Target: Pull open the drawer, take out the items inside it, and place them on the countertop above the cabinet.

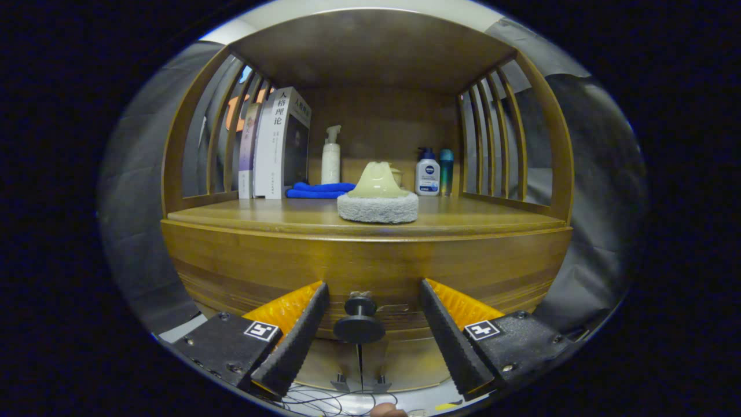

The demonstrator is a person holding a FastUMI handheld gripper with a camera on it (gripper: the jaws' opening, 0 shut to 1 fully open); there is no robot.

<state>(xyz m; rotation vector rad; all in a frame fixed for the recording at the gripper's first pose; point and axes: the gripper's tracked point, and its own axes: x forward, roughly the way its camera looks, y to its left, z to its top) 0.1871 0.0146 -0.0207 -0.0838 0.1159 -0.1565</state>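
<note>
A wooden cabinet fills the scene, its drawer front (243,272) closed, with a dark round knob (359,324) in the middle. My gripper (373,298) is open, and the knob sits between the two fingers, clear of both. Above the drawer lies the countertop (278,217). On it, straight beyond the fingers, rests a round grey scrubbing pad with a pale green handle (378,197). The drawer's inside is hidden.
At the back of the countertop stand upright books (277,145), a white pump bottle (330,157), a folded blue cloth (318,190), a white-and-blue bottle (428,172) and a teal bottle (446,168). Slatted wooden sides (492,139) and a roof enclose the shelf. Thin wires (324,399) lie below.
</note>
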